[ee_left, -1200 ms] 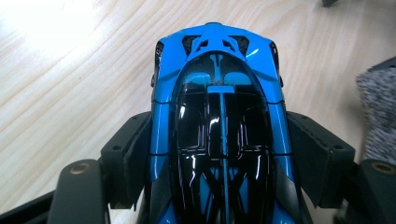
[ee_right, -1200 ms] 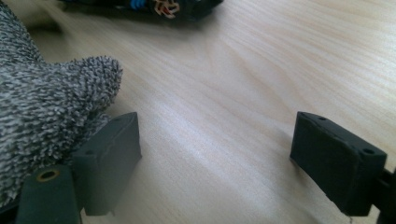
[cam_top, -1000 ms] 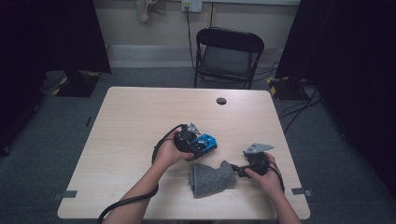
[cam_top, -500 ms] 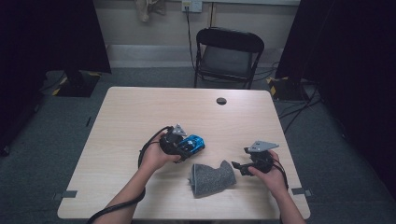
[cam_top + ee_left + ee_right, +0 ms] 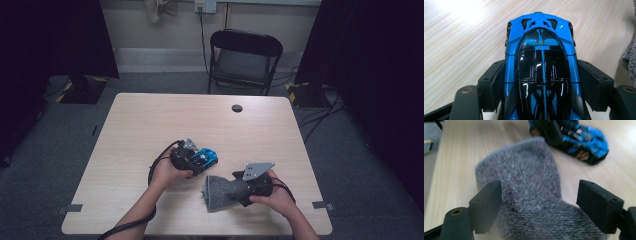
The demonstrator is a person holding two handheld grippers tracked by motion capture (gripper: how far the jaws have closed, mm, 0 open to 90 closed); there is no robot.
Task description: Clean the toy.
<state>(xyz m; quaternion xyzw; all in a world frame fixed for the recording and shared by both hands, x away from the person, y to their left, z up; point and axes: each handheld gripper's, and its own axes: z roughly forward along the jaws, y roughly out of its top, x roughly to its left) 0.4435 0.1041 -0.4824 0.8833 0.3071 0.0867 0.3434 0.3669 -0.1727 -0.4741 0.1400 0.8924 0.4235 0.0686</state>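
We see the left gripper (image 5: 541, 82) clamped on a blue toy car (image 5: 541, 62), its two black jaws pressing the car's flanks from either side; the car's black canopy faces up and its far end points away over the pale wooden table (image 5: 461, 37). In the high view the left gripper (image 5: 192, 159) holds that blue toy car (image 5: 206, 158) near the middle of the table's near half, just above and left of a grey sock (image 5: 220, 192).

We see the right gripper (image 5: 539, 202) with its jaws spread wide around the grey sock (image 5: 529, 195); the left jaw touches the fuzzy fabric, while the right jaw stands clear of it. These jaws have just been closing, with the sock between them. In the high view the right gripper (image 5: 247, 189) sits at the sock's right end, the sock lying on the table (image 5: 150, 120) beside the car
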